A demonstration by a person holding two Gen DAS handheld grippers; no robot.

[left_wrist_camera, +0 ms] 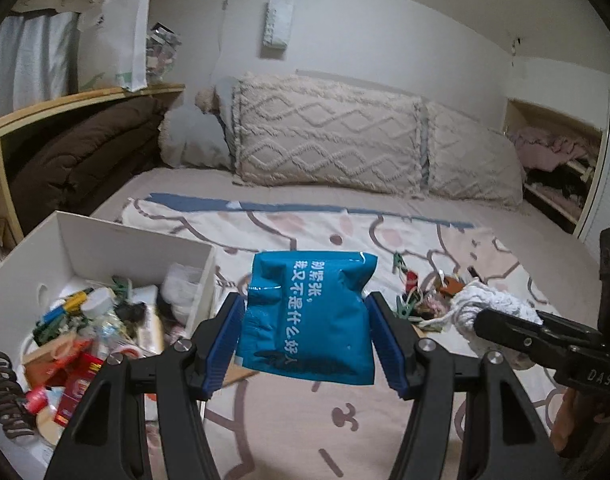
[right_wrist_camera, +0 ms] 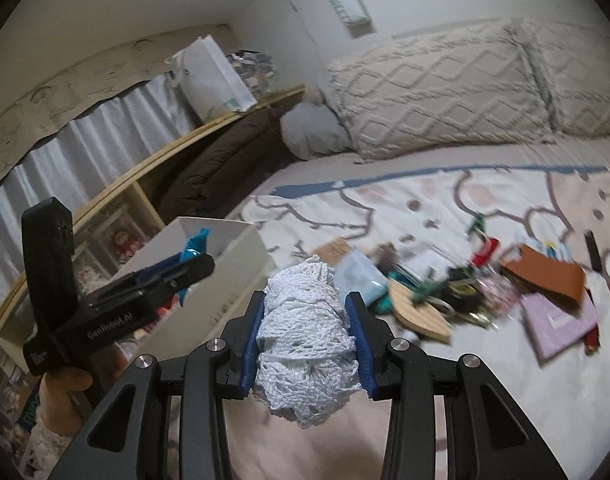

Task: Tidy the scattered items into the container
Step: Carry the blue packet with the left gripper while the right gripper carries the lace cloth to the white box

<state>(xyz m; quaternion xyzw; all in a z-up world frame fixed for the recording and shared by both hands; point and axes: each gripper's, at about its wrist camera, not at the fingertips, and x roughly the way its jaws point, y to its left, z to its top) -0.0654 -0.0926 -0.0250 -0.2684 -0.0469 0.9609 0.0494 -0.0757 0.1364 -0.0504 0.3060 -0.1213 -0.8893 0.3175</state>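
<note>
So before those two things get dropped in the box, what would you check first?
1. Left gripper clamped on the blue packet: ok.
2. Right gripper clamped on the white net bundle: ok.
3. White box open on top: ok.
4. Room left in the box: cannot tell, its floor is crowded.
5. Either item above the box: not ok, both are beside it.
6. Grippers apart from each other: ok.

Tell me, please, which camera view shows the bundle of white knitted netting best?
The right wrist view: the bundle of white knitted netting fills the centre, clamped between the right gripper's blue pads, its mesh weave clear. The left wrist view shows only part of it, off to the right behind the right gripper.
</note>
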